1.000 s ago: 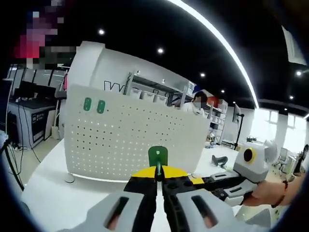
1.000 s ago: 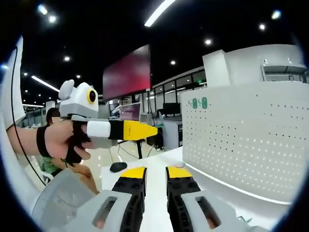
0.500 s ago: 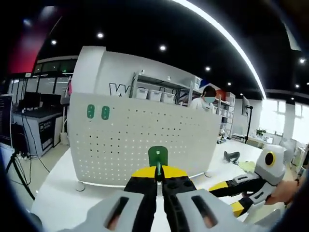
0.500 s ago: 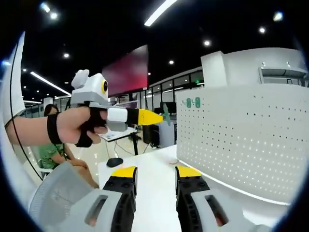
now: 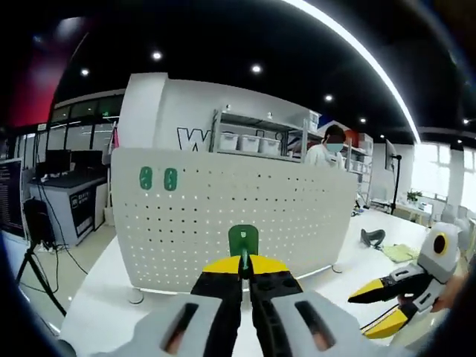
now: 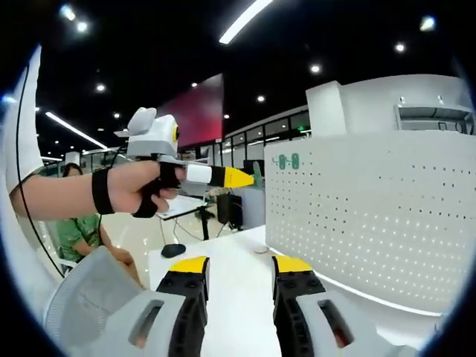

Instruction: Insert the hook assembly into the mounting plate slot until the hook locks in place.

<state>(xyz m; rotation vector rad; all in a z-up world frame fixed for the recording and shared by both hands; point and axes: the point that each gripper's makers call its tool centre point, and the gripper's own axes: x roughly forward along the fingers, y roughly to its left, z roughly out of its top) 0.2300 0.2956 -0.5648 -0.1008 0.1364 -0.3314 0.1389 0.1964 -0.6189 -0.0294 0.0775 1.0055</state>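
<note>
Two green hooks sit on the white pegboard; my left gripper pinches a third green hook, my right gripper is spread wide.

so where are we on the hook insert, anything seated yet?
Done: two green hooks already sit at the top corner of the white perforated mounting plate. In hand: the left gripper is shut on a third green plastic hook, held short of the plate. Left: push it in until it locks. The right gripper is open, holding nothing.

Green hook lower part hidden between tool tips
</note>
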